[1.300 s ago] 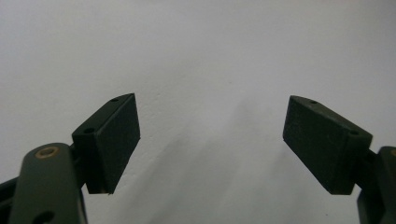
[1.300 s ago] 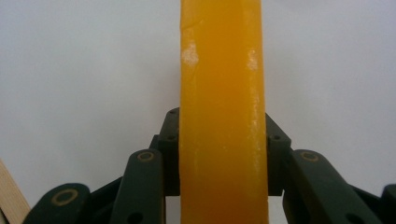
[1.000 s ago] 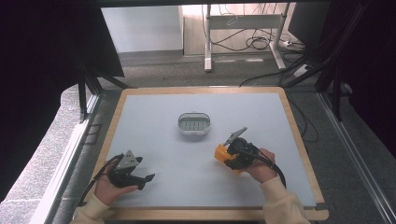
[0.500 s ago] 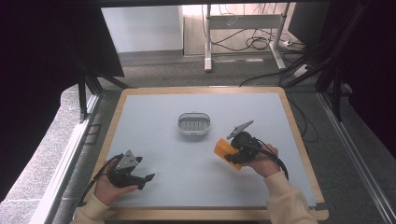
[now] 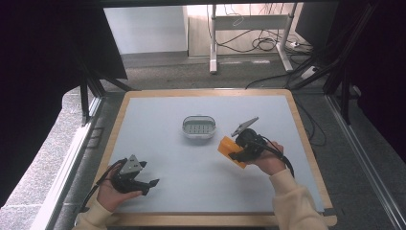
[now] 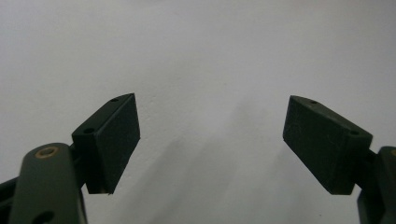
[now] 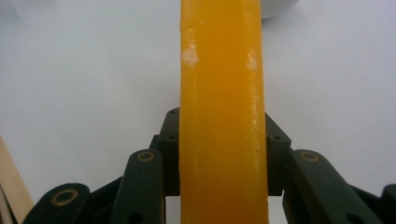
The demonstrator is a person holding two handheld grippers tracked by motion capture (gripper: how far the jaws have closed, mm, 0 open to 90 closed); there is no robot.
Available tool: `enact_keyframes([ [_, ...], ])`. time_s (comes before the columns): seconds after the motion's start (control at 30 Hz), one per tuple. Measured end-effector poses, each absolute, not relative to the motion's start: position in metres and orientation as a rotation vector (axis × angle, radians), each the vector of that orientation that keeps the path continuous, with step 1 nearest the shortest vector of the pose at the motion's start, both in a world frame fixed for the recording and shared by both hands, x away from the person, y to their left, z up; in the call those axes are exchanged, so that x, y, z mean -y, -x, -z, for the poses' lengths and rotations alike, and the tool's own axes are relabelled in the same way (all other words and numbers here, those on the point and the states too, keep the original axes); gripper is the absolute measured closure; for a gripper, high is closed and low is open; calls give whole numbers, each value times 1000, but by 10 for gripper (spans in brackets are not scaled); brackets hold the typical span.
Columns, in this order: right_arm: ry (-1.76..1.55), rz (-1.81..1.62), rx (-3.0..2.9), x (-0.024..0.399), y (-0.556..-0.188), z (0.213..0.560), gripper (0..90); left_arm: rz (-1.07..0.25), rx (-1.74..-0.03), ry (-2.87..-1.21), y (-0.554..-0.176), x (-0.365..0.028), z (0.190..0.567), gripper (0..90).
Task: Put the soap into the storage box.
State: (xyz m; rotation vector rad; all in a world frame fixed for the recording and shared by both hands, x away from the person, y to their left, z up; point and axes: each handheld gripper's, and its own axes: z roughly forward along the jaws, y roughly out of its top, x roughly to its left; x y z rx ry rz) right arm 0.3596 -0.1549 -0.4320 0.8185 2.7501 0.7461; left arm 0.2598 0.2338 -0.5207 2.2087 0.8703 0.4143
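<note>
An orange bar of soap (image 5: 231, 150) is clamped edge-on in my right gripper (image 5: 238, 152), lifted off the pale table at centre right. In the right gripper view the orange bar (image 7: 222, 116) stands upright between both jaws of my right gripper (image 7: 222, 158), which press on its sides. A little to its upper left on the table sits a small white soap dish (image 5: 198, 128) with a perforated floor. My left gripper (image 5: 152, 184) rests near the front left edge of the table, jaws wide apart. The left gripper view has my left gripper (image 6: 210, 140) over bare table, with nothing between its pads.
The table (image 5: 158, 120) has a raised wooden rim (image 5: 306, 139) all round. Beyond the far edge are a floor with cables (image 5: 268, 45) and desk legs. Dark frames stand at both sides.
My right gripper has risen with the orange bar and moved slightly toward the white dish. My left gripper has stayed where it was.
</note>
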Motion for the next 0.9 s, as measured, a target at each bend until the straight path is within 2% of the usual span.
enact_keyframes([
  [0.9,-753,-752,-2748,147,-377,412,616,-412,-868,-2207,-259,-233,520,189],
])
